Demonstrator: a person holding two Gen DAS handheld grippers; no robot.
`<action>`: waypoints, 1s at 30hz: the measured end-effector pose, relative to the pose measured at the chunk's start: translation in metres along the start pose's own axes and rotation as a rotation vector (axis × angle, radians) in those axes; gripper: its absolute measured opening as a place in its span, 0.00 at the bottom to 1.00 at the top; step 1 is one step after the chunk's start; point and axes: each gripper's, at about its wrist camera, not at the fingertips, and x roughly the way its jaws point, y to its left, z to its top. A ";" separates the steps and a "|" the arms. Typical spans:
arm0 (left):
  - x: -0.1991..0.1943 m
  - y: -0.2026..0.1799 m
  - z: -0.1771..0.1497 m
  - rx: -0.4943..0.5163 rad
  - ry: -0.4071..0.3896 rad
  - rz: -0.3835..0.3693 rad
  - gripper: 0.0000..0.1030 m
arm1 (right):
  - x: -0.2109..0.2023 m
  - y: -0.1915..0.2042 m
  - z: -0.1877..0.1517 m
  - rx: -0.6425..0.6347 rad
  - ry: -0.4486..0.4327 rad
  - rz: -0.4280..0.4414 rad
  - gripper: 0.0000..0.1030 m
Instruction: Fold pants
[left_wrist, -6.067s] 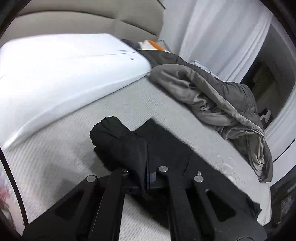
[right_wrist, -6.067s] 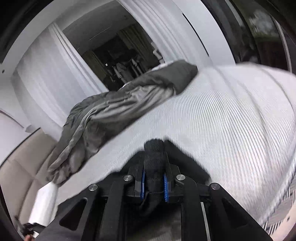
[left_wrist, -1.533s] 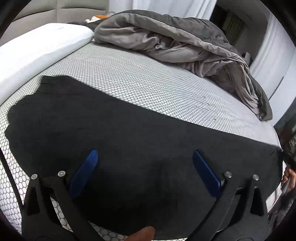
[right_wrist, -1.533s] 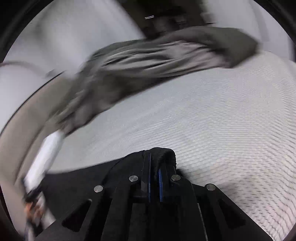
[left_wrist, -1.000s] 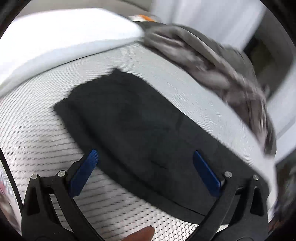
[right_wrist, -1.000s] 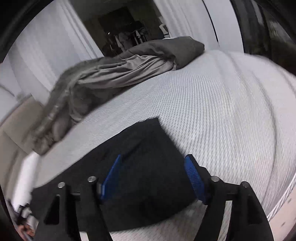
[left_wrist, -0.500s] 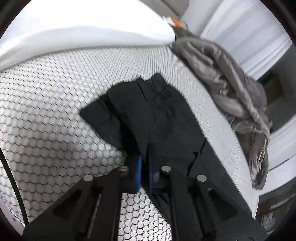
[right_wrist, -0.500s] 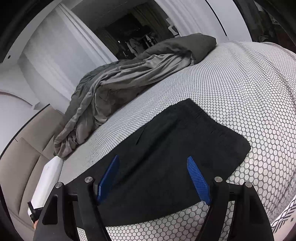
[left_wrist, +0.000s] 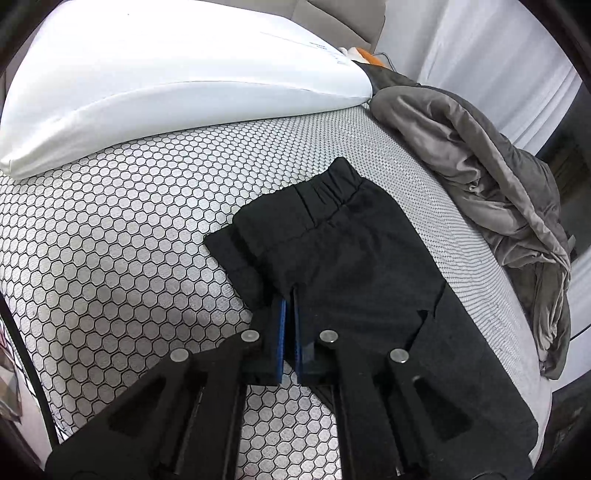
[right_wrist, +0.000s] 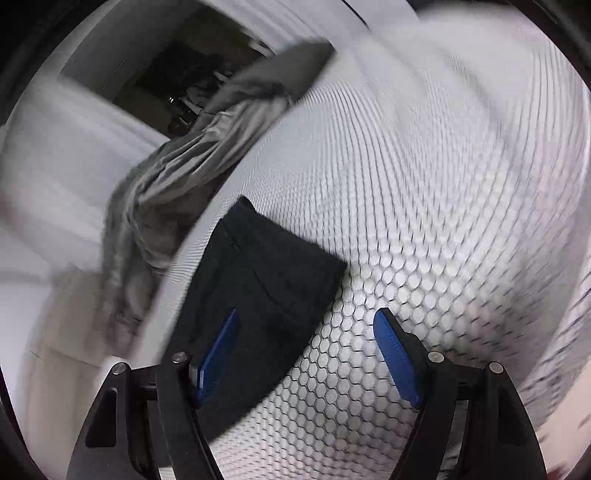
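Black pants (left_wrist: 354, 258) lie on the honeycomb-patterned bed (left_wrist: 110, 240), elastic waistband toward the pillow. My left gripper (left_wrist: 290, 306) is shut on the near edge of the pants just below the waistband end and lifts a fold of cloth. In the blurred right wrist view the other end of the pants (right_wrist: 266, 288) lies flat. My right gripper (right_wrist: 306, 354) is open and empty, its left finger over the pants edge, its right finger over bare mattress.
A white pillow (left_wrist: 166, 74) lies at the head of the bed. A crumpled grey duvet (left_wrist: 498, 184) runs along the far side; it also shows in the right wrist view (right_wrist: 207, 166). White curtains (left_wrist: 498, 55) hang behind.
My left gripper stays shut on the pants edge and the waistband has flattened out. My right gripper, still open, has swung fast toward the pants' end; its view is blurred.
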 end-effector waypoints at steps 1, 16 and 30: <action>-0.001 0.000 -0.001 -0.001 -0.001 0.001 0.01 | 0.005 -0.005 0.002 0.028 0.002 0.031 0.66; -0.008 -0.001 -0.006 0.008 0.032 0.036 0.08 | 0.010 0.033 0.005 -0.297 -0.077 -0.300 0.50; -0.043 -0.184 -0.137 0.636 0.060 -0.310 0.99 | 0.056 0.191 -0.120 -0.846 0.093 -0.059 0.97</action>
